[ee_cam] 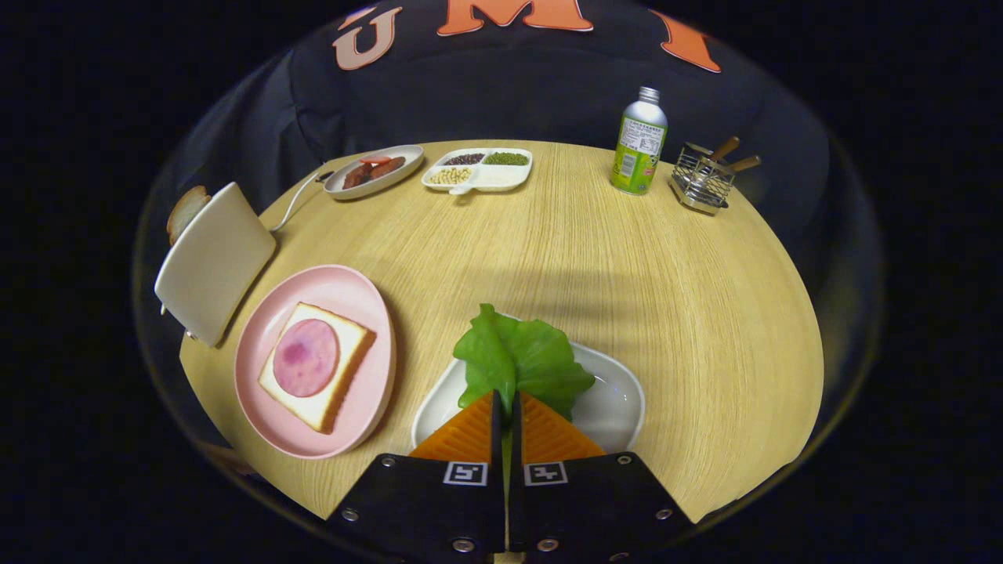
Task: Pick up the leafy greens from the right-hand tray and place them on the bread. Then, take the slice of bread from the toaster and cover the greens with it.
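A round wooden table (595, 258) stood in a booth with dark cloth walls behind it. At the far left lay an oval plate of sausages (374, 171), with a divided dish of beans and grains (478, 169) just beside it. At the far right stood a green bottle (639, 142) and, near it, a wire holder with wooden-handled utensils (704, 178). On the left a cream toaster (213, 262) held a slice of bread (186, 210) in its top. Near it sat a pink plate (258, 392) carrying bread (333, 388) topped with a round slice of ham (305, 357). The gripper (506, 407) was closed narrow, both fingers pinching the near edge of the leafy greens (521, 359), which lay over a white tray (615, 399) just ahead.
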